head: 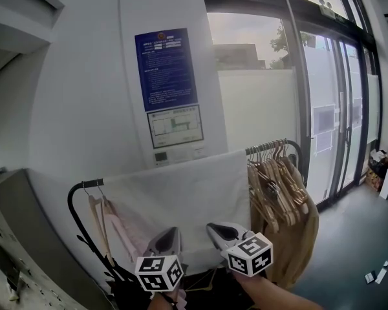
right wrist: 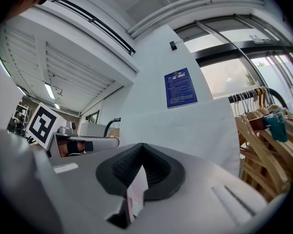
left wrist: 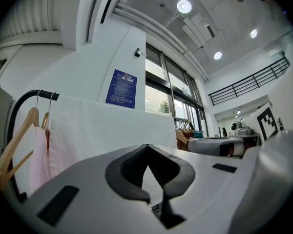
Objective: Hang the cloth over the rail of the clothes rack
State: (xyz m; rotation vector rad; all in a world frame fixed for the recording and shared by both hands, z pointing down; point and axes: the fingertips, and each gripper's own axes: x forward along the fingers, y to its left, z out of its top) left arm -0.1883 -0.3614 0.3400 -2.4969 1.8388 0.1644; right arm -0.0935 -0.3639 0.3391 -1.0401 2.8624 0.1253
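Observation:
A white cloth (head: 181, 192) hangs spread over the black rail (head: 75, 192) of the clothes rack, covering its middle stretch. Both grippers are below and in front of it, apart from the cloth. My left gripper (head: 171, 232) is shut with nothing in it. My right gripper (head: 215, 228) beside it is shut and empty too. In the left gripper view the cloth (left wrist: 102, 126) fills the space beyond the closed left gripper (left wrist: 146, 147), with the rail's bend (left wrist: 24, 99) at left. In the right gripper view the cloth (right wrist: 185, 126) hangs behind the right gripper (right wrist: 141, 147).
Wooden hangers (head: 278, 179) with tan garments crowd the rail's right end. A pink garment (head: 119, 228) hangs at the left end. A white wall with a blue notice (head: 165, 70) is behind; glass doors (head: 346, 108) stand right. A grey counter (head: 13, 237) sits left.

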